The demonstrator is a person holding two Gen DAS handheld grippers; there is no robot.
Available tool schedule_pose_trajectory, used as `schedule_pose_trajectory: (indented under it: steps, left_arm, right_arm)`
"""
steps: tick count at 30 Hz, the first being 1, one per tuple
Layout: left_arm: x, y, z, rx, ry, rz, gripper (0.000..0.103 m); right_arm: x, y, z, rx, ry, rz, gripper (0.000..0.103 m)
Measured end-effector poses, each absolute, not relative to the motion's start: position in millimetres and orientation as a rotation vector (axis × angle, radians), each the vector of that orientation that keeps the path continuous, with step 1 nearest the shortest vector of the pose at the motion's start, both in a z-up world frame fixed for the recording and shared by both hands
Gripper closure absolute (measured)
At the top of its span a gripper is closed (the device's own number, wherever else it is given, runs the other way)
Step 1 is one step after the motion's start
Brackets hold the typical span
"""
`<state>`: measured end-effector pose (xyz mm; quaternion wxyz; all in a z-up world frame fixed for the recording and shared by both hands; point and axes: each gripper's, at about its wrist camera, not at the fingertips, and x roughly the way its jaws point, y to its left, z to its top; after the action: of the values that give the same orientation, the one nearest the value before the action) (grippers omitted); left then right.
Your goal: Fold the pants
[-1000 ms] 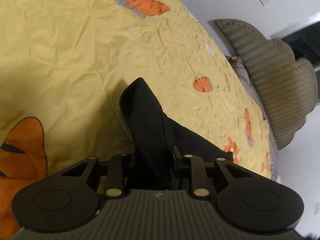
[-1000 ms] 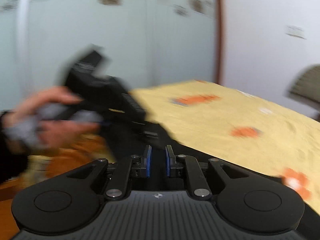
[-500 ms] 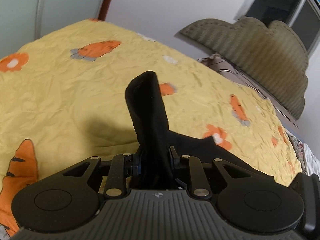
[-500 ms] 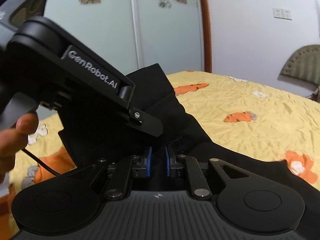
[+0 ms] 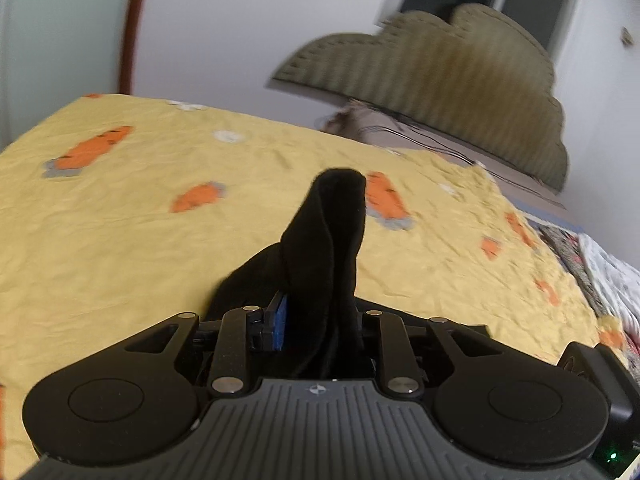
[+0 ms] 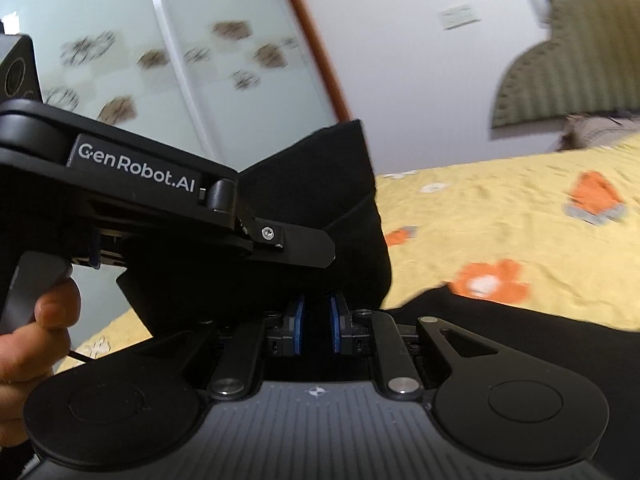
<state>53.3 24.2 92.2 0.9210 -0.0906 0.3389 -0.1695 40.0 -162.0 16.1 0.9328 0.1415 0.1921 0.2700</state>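
Note:
The black pants [image 5: 328,248] are held up off a yellow bedspread [image 5: 120,248] with orange carrot prints. My left gripper [image 5: 320,320] is shut on a bunched fold of them that sticks up past the fingers. My right gripper [image 6: 316,320] is shut on another part of the pants [image 6: 320,200], which rises in a dark flap ahead of it. The left gripper's body [image 6: 132,196] shows close on the left of the right wrist view, held by a hand [image 6: 36,336]. More black cloth [image 6: 520,320] trails to the right over the bed.
A padded olive headboard [image 5: 460,80] stands at the far end of the bed against a white wall. Frosted sliding doors [image 6: 180,60] with a flower pattern are behind the left gripper. Patterned bedding [image 5: 600,264] lies at the bed's right edge.
Both grippers have lifted and tilted up with the pants still in them. The views swung from the bedspread toward the headboard and wall. The two grippers have come close together.

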Motion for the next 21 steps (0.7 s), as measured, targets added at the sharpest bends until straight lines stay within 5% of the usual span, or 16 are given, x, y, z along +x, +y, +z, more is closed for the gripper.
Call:
schedule_pose_trajectory:
  steps: [21]
  left_arm:
    - [50,-157,44,-0.038,0.758,-0.564,0.072]
  right_arm:
    - [2,-321,-27,0.502,0.411,0.237,0.089]
